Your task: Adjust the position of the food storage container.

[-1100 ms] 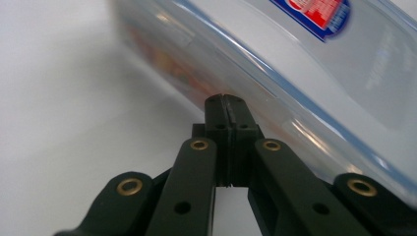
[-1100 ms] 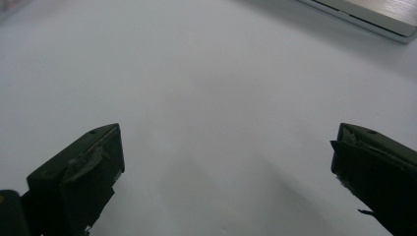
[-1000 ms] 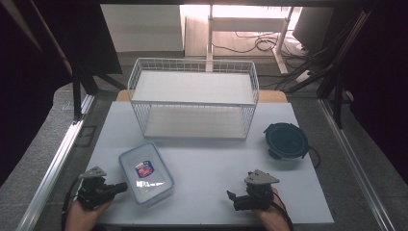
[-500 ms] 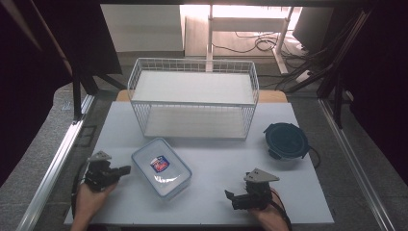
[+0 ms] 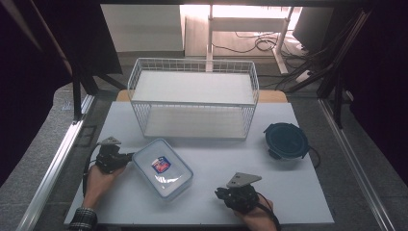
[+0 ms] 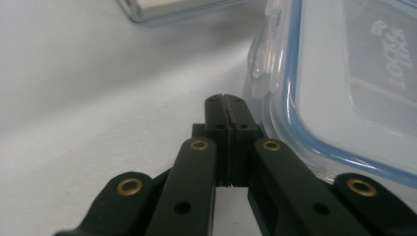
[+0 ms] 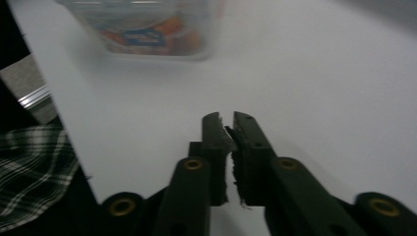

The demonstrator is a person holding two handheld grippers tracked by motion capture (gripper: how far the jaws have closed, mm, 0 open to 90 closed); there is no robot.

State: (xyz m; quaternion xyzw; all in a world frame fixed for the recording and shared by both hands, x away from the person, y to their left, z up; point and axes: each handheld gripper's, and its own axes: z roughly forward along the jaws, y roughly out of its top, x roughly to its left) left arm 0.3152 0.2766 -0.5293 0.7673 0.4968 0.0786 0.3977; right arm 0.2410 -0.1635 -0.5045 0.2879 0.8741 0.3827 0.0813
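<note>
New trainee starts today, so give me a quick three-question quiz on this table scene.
1. True or false: the clear lidded container sits inside the wire basket.
2. Which gripper is beside the container? A) left B) right
3. What colour is the round lid at the table's right?

Key: 1. False, it lies on the table in front of the basket. 2. A, the left gripper. 3. Dark, blue-black.

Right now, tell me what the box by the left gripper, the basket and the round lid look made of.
Box: clear glossy plastic by the look; see-through walls, a blue seal strip under the lid rim, light glinting on the snap flap.
Basket: thin white wire, probably coated metal; open grid sides.
Round lid: dark, likely plastic; too small to tell the finish.
</note>
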